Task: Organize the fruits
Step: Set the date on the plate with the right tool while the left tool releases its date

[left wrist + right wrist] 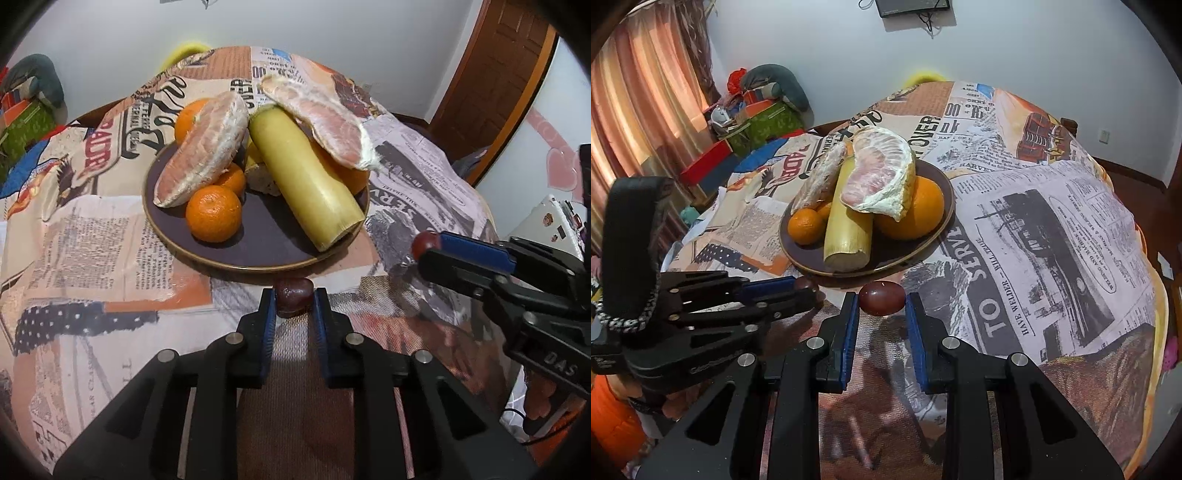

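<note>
Dates in both grippers, plate dead ahead of each.

Dates first, left to right: my left gripper (294,295) pinches a dark brown date (293,295) at its fingertips, the fruit's long axis running across the jaws, and the near rim of the dark plate (258,264) lies just beyond it, straight ahead. My right gripper (882,299) holds a second date (882,298) the same way, crosswise between the blue pads, with the same rim just ahead and a little left. I judge both to be about equally near the plate. On it, the tangerines (213,213) and pomelo wedge (203,151) crowd the left, the pale green stalk (306,181) lies lengthwise toward me, so the bare patch at the front rim is my likeliest drop spot. The patterned worktop (1052,229) beneath is otherwise bare.
</note>
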Available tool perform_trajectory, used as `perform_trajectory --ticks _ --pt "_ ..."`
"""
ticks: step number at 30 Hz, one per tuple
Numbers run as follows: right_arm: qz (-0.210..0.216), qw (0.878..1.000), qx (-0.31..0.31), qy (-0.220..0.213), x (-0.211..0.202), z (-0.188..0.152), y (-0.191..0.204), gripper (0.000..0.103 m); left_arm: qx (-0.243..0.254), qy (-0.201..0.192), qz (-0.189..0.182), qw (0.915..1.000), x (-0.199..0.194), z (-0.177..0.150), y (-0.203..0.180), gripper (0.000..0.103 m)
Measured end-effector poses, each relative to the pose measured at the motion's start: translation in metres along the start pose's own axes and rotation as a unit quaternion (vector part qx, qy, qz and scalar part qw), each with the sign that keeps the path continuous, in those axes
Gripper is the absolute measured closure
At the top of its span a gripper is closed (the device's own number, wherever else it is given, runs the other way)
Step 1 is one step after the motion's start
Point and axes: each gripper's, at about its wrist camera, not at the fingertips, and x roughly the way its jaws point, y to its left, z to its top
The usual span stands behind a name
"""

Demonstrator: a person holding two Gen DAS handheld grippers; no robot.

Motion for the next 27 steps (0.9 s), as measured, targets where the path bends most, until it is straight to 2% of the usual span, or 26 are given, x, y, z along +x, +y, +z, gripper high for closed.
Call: perform_trajectory --ticks 5,11,21,23,26,27 --pt "0.005 1.0 -0.007 -0.004 -0.002 0.004 0.008 0.079 -0.003 -0.026 0.004 0.9996 -0.023 0.003 0.007 0.083" --pt "0.011 1.0 -0.018 -0.018 -0.002 0.017 0.017 0.079 -0.005 -0.041 0.016 0.999 -0.031 0.014 0.022 0.083" --pt "0.023 0.999 -0.038 -0.028 0.01 0.04 0.032 0.079 -0.005 -0.022 0.021 0.9995 -0.005 0.023 0.035 0.082" --pt "0.024 0.998 -0.041 -0.029 0.013 0.043 0.034 0.079 -0.005 -0.015 0.012 0.9998 0.0 0.023 0.036 0.078" --pt "0.026 0.998 -0.042 -0.029 0.015 0.045 0.036 0.079 -0.006 -0.02 0.016 0.9996 0.001 0.023 0.038 0.063" --pt "0.027 0.998 -0.042 -0.029 0.016 0.045 0.036 0.079 -0.006 -0.023 0.017 0.9996 0.001 0.023 0.038 0.063"
